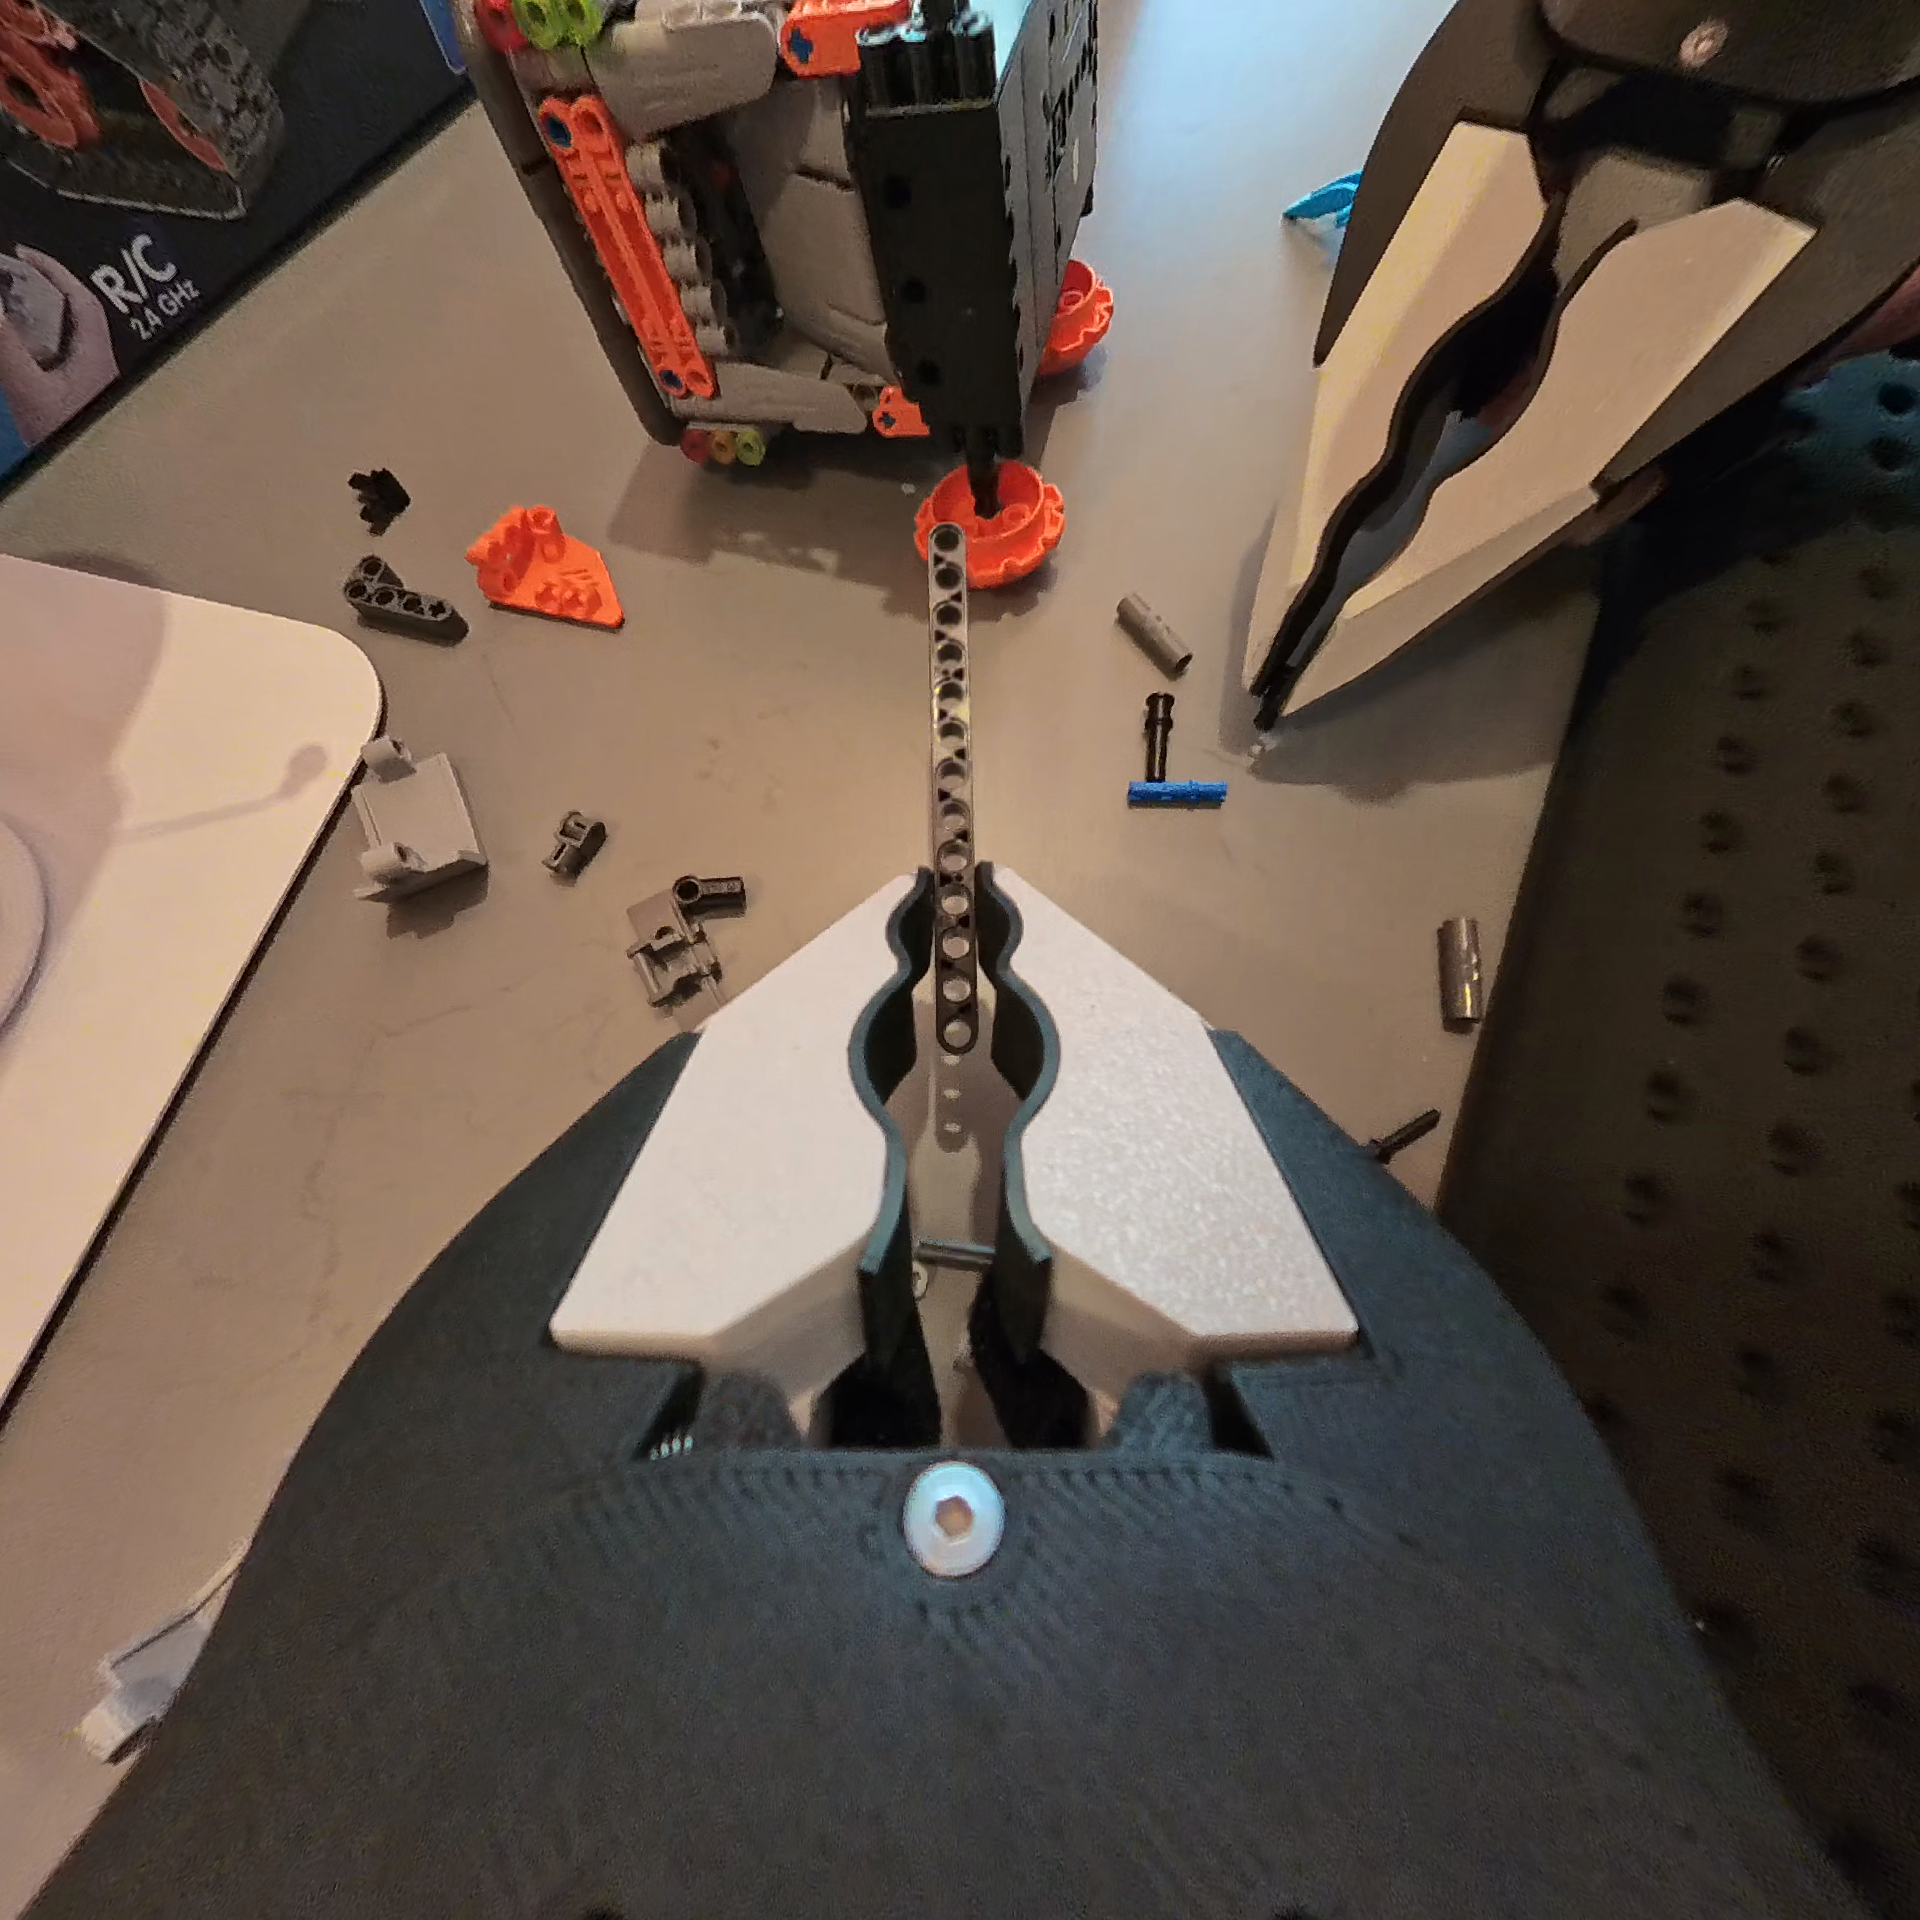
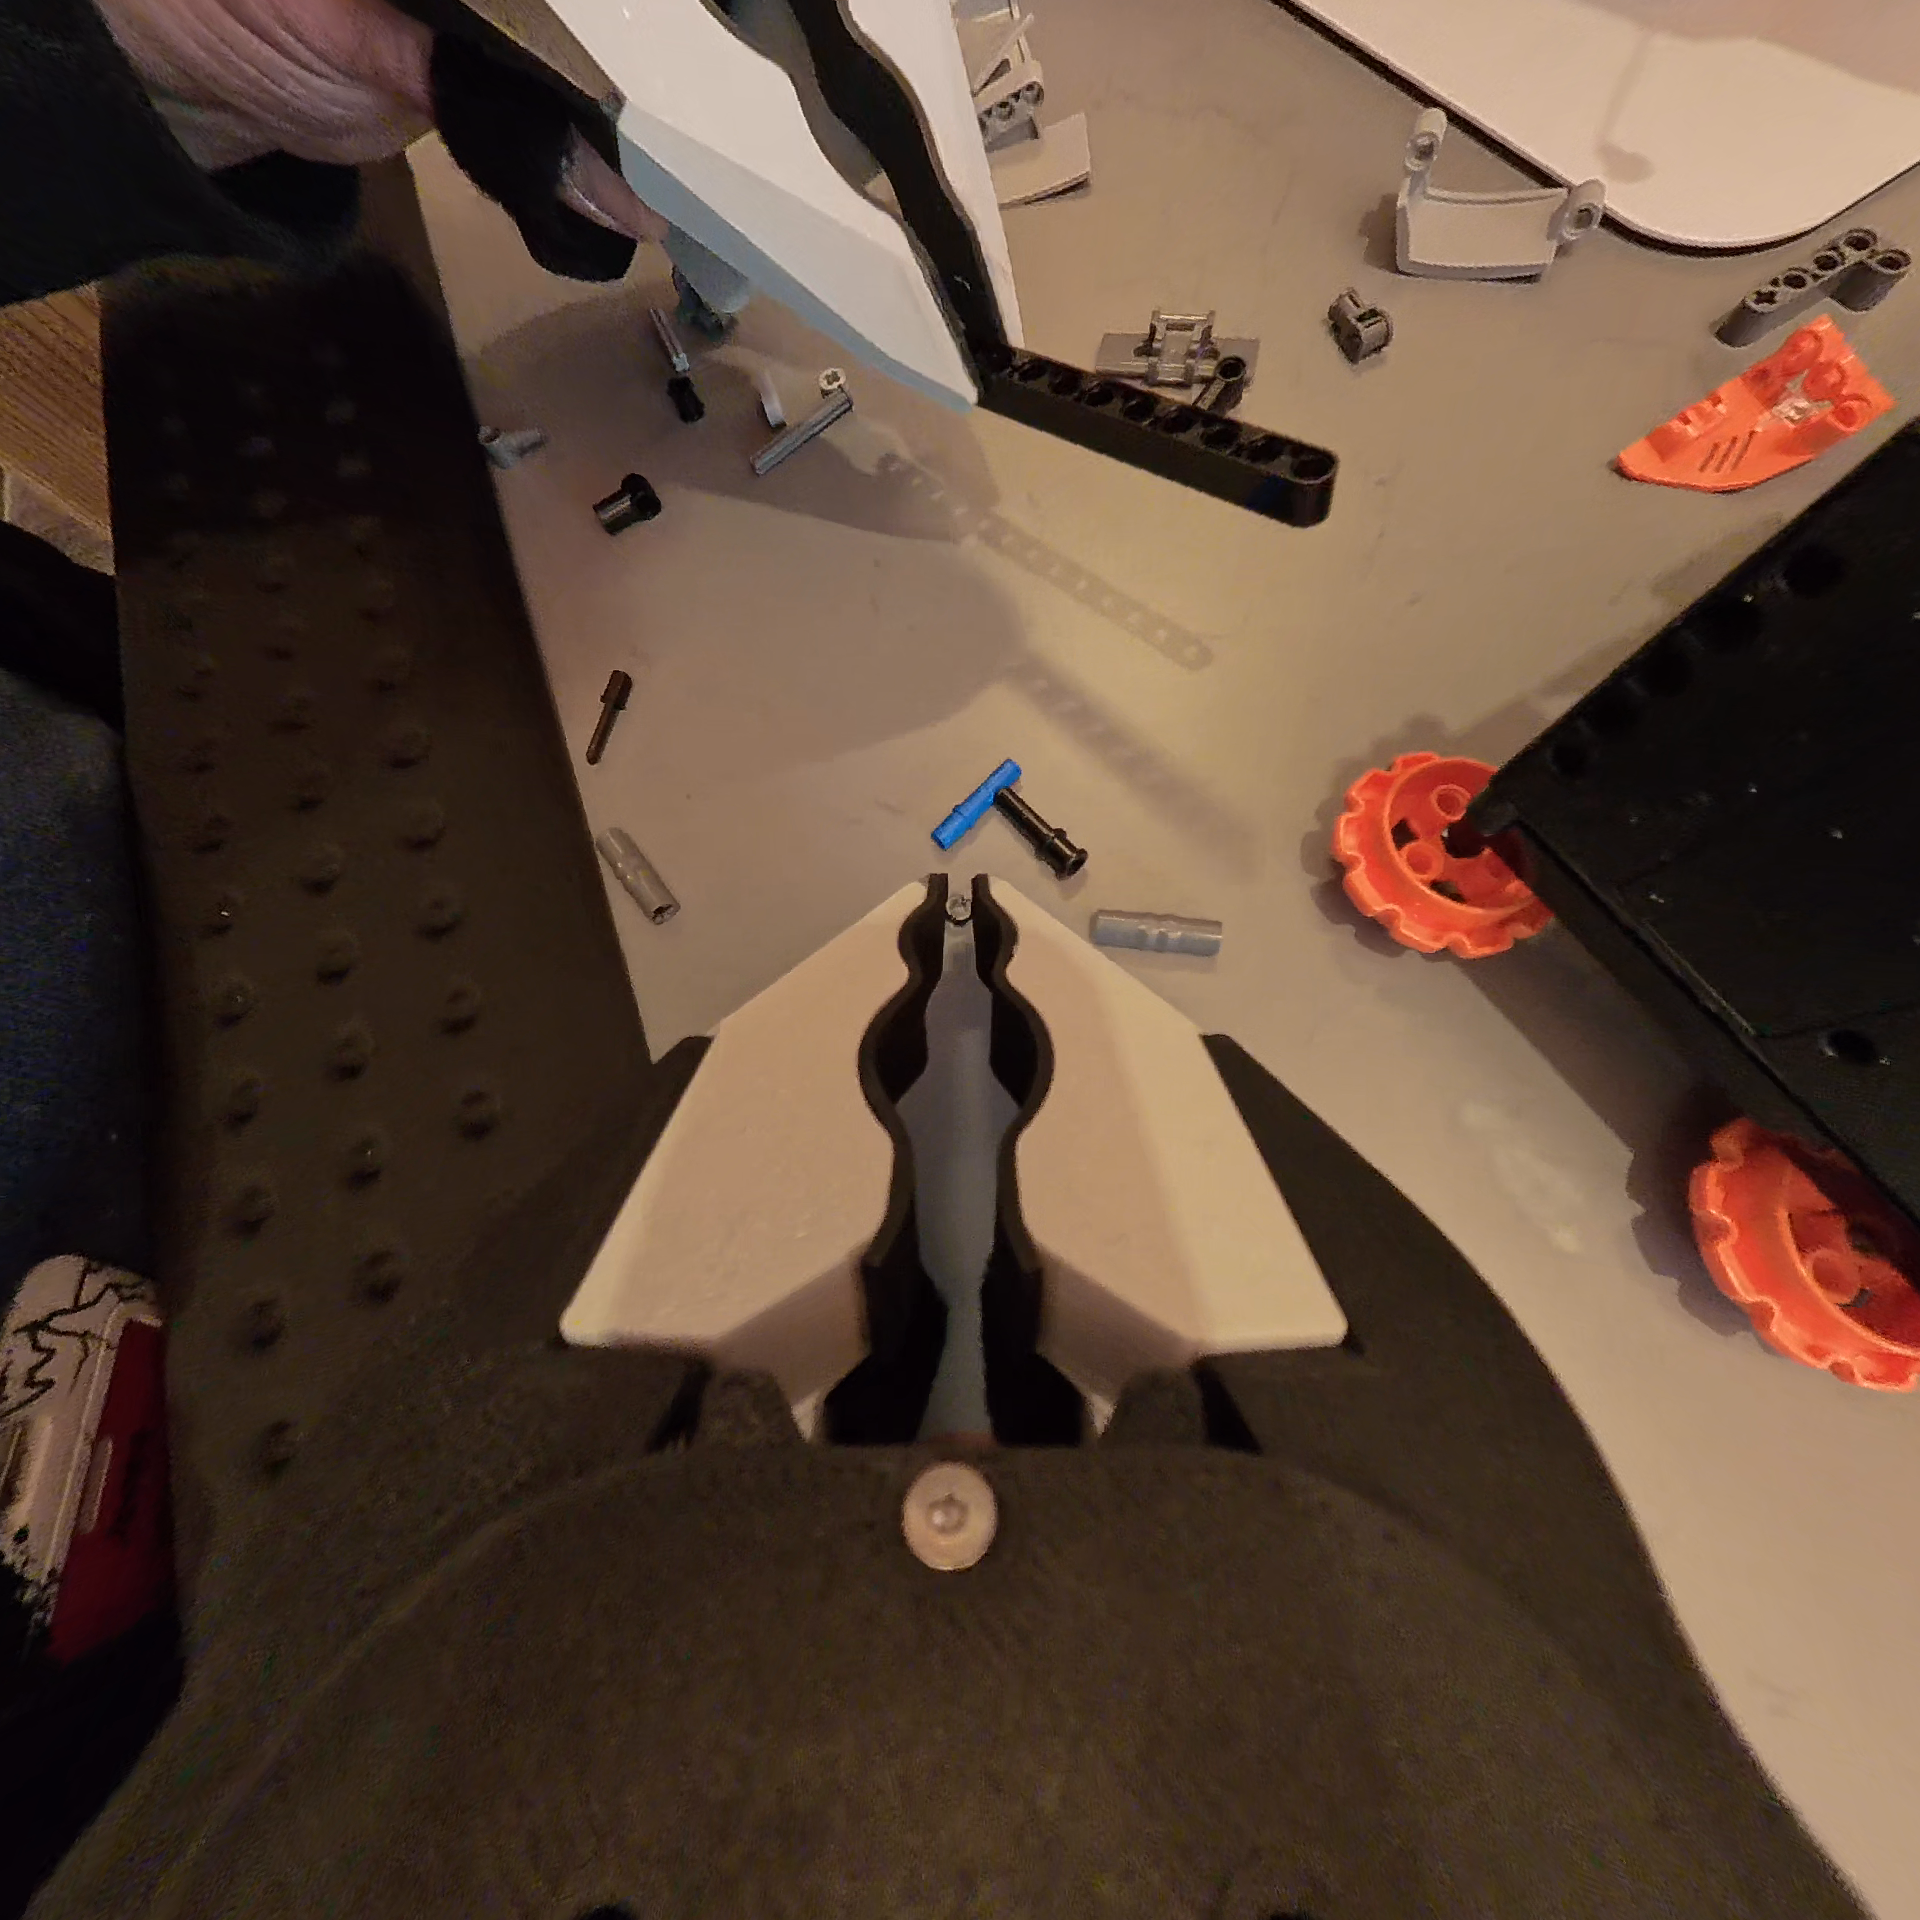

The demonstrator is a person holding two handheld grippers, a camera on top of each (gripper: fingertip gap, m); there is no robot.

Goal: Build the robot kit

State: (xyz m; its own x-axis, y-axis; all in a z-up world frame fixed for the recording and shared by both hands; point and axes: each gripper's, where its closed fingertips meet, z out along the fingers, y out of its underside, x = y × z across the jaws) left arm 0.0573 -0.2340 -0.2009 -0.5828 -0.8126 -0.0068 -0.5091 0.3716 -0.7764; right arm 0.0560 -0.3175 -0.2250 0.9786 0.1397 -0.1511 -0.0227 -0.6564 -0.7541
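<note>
grey tabletop (image 1: 260,1195), dark studded mat (image 1: 1714,1143)

Blue pin (image 2: 975,803) touches black pin (image 2: 1042,833), seemingly.

White lettering sits on a dark printed box (image 1: 114,281) at table's far left; markings on black panel (image 1: 1060,135) illegible.

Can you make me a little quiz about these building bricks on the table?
1. Which tool grips the long black plastic beam with holes, left or right?
2. True or false: the right tool is wide open.
3. The short plastic pin touching the black plastic pin is: A blue, B green, C yellow?

Key: 1 the left tool; 2 false, its tips are nearly together; 3 A.
</note>
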